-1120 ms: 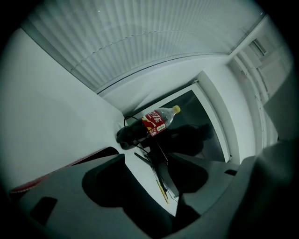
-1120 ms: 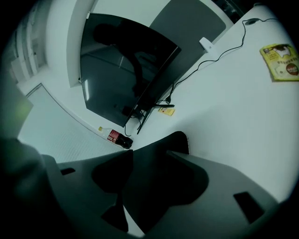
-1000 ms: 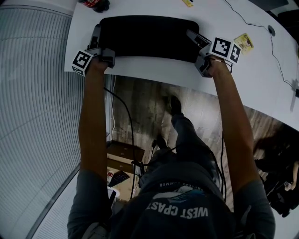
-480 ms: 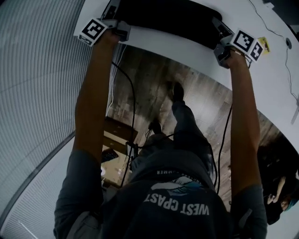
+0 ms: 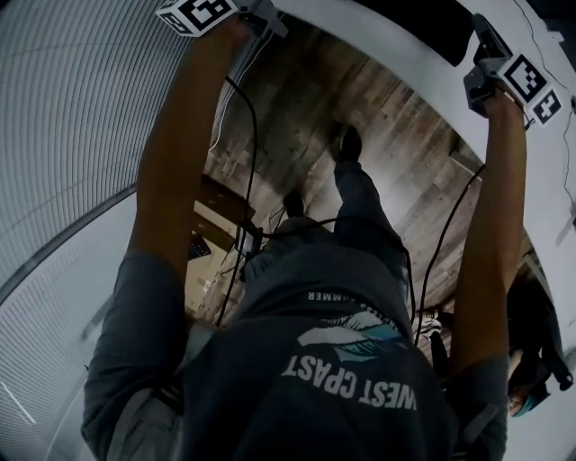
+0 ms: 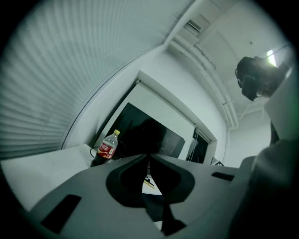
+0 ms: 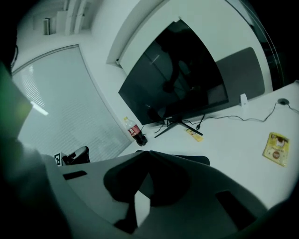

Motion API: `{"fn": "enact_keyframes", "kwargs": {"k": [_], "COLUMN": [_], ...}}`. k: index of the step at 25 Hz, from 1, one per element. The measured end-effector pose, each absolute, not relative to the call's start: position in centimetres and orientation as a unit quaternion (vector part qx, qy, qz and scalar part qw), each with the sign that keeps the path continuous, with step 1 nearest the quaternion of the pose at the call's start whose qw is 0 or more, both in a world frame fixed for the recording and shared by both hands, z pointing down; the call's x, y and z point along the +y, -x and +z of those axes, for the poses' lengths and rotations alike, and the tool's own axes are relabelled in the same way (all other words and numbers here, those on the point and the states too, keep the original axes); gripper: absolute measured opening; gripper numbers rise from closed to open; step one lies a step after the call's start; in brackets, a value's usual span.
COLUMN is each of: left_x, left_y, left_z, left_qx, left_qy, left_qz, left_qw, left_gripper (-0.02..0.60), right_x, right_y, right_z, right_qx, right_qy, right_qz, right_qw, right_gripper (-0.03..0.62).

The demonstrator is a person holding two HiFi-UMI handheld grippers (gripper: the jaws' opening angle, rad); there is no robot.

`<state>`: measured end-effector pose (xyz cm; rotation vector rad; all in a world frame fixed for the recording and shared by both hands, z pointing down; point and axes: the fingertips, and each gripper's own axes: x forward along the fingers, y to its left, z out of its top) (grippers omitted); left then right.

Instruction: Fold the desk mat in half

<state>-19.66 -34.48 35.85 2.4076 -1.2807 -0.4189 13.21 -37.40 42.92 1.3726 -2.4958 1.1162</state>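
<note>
L gripper point(image 6: 149, 156) & R gripper point(image 7: 145, 153) both clamped on mat point(image 5: 414, 22) near corners, 11 & 1 o'clock. Mat looks flat: grip done, whole fold left.

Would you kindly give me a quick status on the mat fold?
Left tongs shut on desk mat. Right tongs shut on it too. Cola bottle beyond mat, apart.
</note>
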Motion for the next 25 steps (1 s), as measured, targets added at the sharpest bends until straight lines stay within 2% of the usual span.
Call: {"fn": "enact_keyframes", "kwargs": {"k": [8,12,17,25], "left_x": [-23.6,-18.9,-13.0,-3.9], "left_y": [22.6,23.0,24.1,26.1], "left_z": [28.2,25.1,22.3,16.7], "left_qx": [-0.447,-0.450,-0.466,-0.483], "left_qy": [-0.890,-0.893,-0.883,-0.869], "left_qz": [-0.061,-0.007,0.046,0.061], "left_qw": [0.064,0.011,-0.028,-0.083], "left_gripper": [0.026,0.025,0.025,0.025], "right_x": [-30.7,-27.4,-21.7,-12.9], "right_y": [-6.8,-4.5,-2.4,0.4], "right_z": [32.8,29.4,24.9,17.6], "right_qx": [-0.876,-0.891,-0.907,-0.928], "right_qy": [-0.414,-0.404,-0.392,-0.365], "right_qz": [0.232,0.196,0.138,0.049], "right_qw": [0.079,0.071,0.072,0.057], "right_gripper": [0.026,0.026,0.026,0.026]}}
